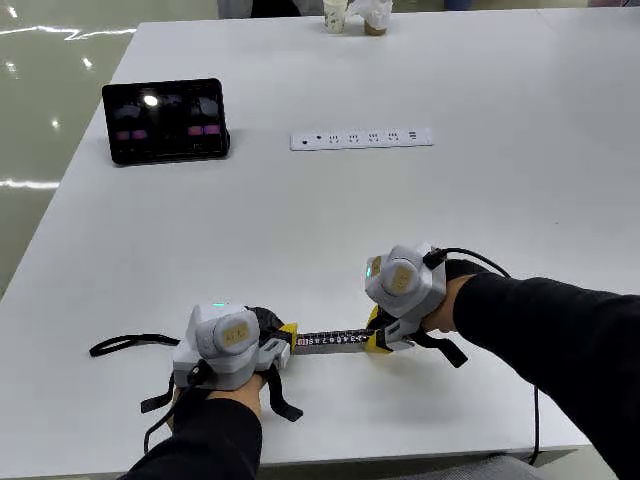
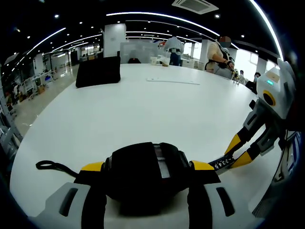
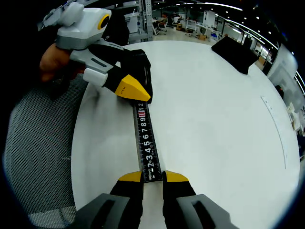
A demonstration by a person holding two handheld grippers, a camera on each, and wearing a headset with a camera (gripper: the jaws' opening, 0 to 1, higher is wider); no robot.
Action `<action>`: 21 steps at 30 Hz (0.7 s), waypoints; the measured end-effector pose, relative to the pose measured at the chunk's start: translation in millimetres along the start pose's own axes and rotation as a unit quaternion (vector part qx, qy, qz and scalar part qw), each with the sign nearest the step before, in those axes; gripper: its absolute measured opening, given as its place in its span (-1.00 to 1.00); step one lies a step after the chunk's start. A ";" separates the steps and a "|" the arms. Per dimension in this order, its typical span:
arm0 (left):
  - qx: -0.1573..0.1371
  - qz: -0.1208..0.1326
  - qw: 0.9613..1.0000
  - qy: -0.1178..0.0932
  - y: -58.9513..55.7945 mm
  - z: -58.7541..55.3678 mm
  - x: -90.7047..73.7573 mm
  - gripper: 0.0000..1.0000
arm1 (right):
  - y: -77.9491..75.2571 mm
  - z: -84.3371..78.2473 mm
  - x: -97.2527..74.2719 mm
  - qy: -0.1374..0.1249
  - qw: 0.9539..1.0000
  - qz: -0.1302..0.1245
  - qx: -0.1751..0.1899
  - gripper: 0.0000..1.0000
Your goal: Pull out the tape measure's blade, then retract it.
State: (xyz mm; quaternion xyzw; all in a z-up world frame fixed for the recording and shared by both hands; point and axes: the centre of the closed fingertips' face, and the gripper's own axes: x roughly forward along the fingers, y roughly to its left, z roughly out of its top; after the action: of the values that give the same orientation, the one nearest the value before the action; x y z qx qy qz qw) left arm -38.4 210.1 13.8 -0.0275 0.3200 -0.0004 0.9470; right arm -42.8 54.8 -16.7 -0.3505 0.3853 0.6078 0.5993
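Your left gripper (image 1: 282, 340) is clenching the black tape measure (image 2: 145, 171) near the six o'clock edge of the table (image 1: 330, 220). Its blade (image 3: 144, 143) is stretching toward three o'clock, where your right gripper (image 3: 153, 177) is pinching its tip.

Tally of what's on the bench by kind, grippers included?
Grippers: 2, left gripper and right gripper
Tape measure: 1
Tablet: 1
Power strip: 1
Far-edge containers: 2, white cup and brown cup, the latter under plastic and hard to make out
Total: 7
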 end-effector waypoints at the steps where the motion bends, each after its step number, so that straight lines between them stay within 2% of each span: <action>1: 0.001 -0.001 1.000 0.001 0.2 -0.3 0.6 0.28 | 0.0 0.4 0.3 0.000 1.000 0.000 -0.001 -0.75; 18: -0.004 -0.010 1.000 0.006 0.2 -1.9 2.8 0.27 | -0.3 4.9 4.2 -0.006 1.000 -0.003 -0.001 -0.76; 21: -0.007 -0.009 1.000 0.006 0.8 -1.4 3.1 0.27 | -0.3 6.3 5.3 -0.006 1.000 -0.005 0.008 -0.76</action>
State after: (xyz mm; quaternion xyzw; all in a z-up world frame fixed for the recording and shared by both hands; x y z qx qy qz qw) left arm -36.8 210.8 10.8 -0.0373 0.3258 -0.0067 0.9447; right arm -42.5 62.8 -18.5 -0.3440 0.3848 0.6035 0.6078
